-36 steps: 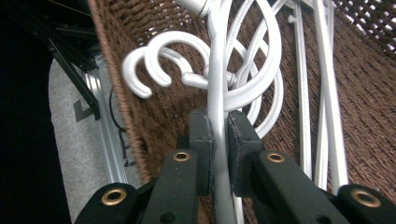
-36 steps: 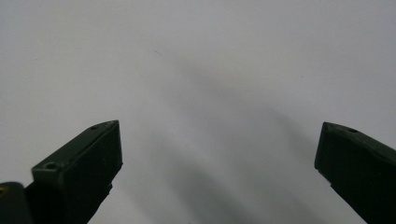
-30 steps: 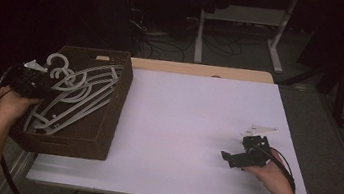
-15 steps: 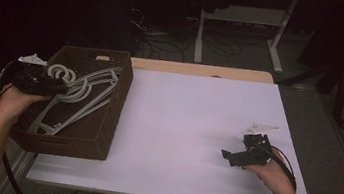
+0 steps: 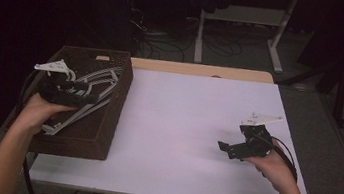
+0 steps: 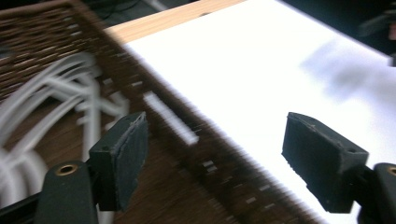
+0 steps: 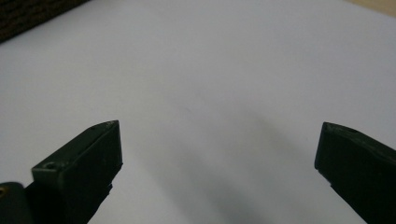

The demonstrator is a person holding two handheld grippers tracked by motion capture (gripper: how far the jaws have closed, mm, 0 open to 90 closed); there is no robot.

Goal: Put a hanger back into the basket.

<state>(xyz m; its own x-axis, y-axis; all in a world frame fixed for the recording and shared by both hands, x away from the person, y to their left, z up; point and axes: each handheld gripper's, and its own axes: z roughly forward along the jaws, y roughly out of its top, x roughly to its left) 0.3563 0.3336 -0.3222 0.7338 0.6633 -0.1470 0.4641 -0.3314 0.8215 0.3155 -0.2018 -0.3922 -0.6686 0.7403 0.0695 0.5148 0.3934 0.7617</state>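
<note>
The left gripper (image 5: 67,94) hovers, jaws spread, over white hangers (image 5: 91,86) in the brown basket (image 5: 104,133). Likely next: pinching 1. The right gripper (image 5: 244,146) waits spread above the counter (image 5: 181,128).

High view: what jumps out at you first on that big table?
The dark woven basket at the table's left edge, with white hangers piled inside. The left gripper hovers open over it. Across the white tabletop, the right gripper waits open near the right edge.
</note>
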